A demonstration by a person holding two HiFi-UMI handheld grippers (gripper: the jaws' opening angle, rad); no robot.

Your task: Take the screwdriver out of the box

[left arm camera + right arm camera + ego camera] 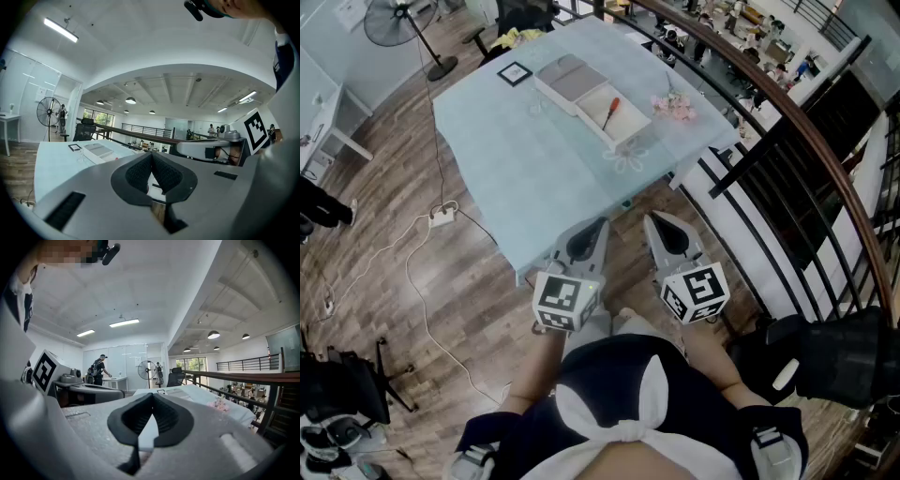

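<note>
Person's dark top (614,375) is filling the bottom of the head view, with both tools held just ahead of it. Left tongs (599,225) are sitting clenched, tips meeting, nothing between them. Right tongs (651,218) are looking the same: pinched together, empty. Both are pointing roughly level at the near corner of the worktop (516,178), well apart from anything on it.

Screwdriver (610,112) is lying inside the open white box (634,137) toward the far side of the worktop. It is lying a bit diagonal, red handle at the far end, dark shaft pointing back toward the person. Grey lid (567,77) is lying right beside the box, marker card (514,73) is beyond that, and pink flowers (673,106) are near the box's other side.

Judging the task not started; reach and opening are both pending.

Handling guess: the screwdriver is looking light and stiff. The shaft is thin and probably slick, so a poor place to pinch. The red handle is thicker and grippier, so that is the place to take hold, squeezing across its width. A round handle may be rolling away if nudged. The box is looking light too and could be sliding on the cloth if its wall gets bumped.
</note>
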